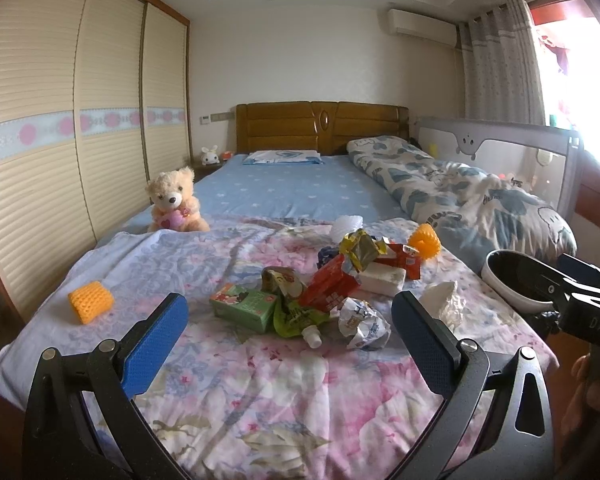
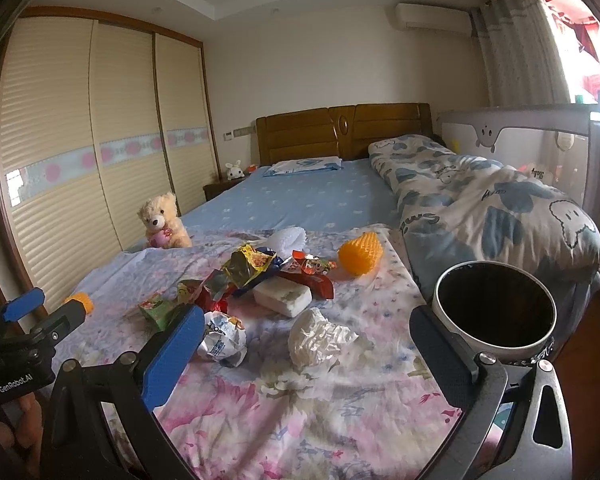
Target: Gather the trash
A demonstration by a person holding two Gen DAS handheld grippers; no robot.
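Blue-padded and spread wide on nothing, the left gripper (image 1: pixel 290 322) faces the trash pile (image 1: pixel 324 292) straight ahead between its fingers, nearer than the right gripper (image 2: pixel 306 344), also agape and empty, with the bin (image 2: pixel 496 314) beside its right finger

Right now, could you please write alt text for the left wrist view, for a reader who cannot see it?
The left gripper, open, points at a pile of wrappers and cartons on a floral bedspread. An orange foam net lies to the left, a teddy bear sits behind, and the right gripper reaches in beside a round bin.
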